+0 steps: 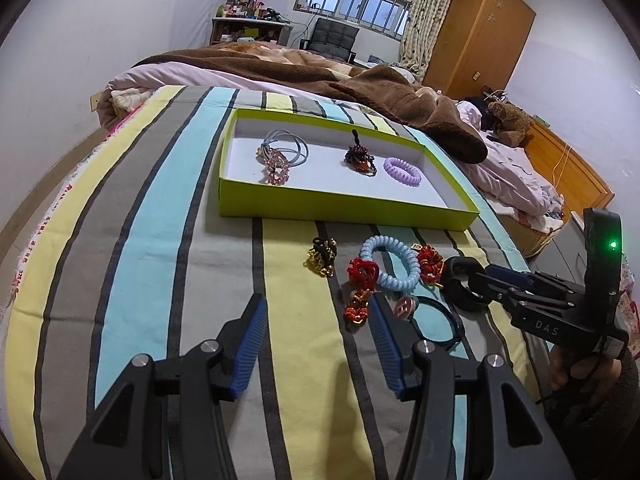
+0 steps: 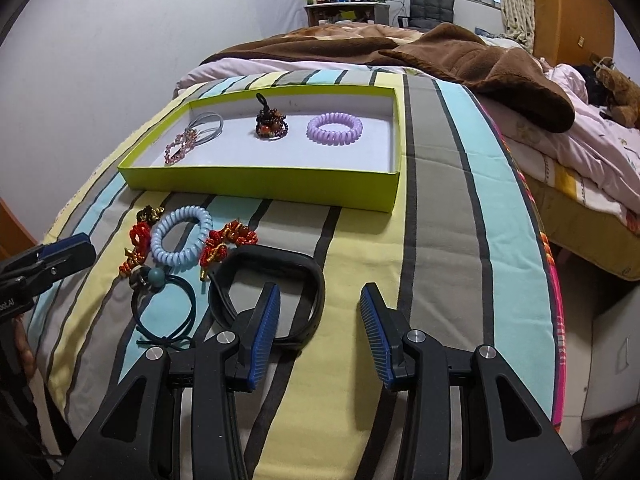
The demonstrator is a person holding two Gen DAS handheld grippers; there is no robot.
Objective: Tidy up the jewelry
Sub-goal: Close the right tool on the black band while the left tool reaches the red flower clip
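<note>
The green tray (image 2: 256, 196) lies on the striped bedspread (image 2: 440, 240) and serves as the landmark: everything still loose sits just in front of its near wall. The right gripper (image 2: 316, 320) hangs with its jaws wide apart and nothing between the pads; its left finger (image 2: 266, 320) overlaps the near side of the black band (image 2: 316, 276), which seems the likely next pick. To do this well, I would shift the gripper so one finger drops inside the loop and the other outside, straddle a single side of the band, press lightly into the soft cover, then close and lift clear before carrying it over the tray wall to a bare patch at the tray's right end. The risk is snagging the teal tie (image 2: 160, 312) just beside the band. The left gripper (image 1: 320, 332) is likewise spread wide and empty, poised in front of the tray near the red knots. Count inside the tray: three groups, a grey cord loop with a pink bead bracelet (image 2: 180, 146) at the left, a dark beaded piece (image 2: 270, 124) in the middle, and one purple coil (image 2: 335, 127) to the right. Outside, in front of the tray: one blue coil (image 2: 182, 238), one black-and-gold chain (image 1: 322, 258), three red knotted pieces as best I can tell, one teal tie and one black band.
</note>
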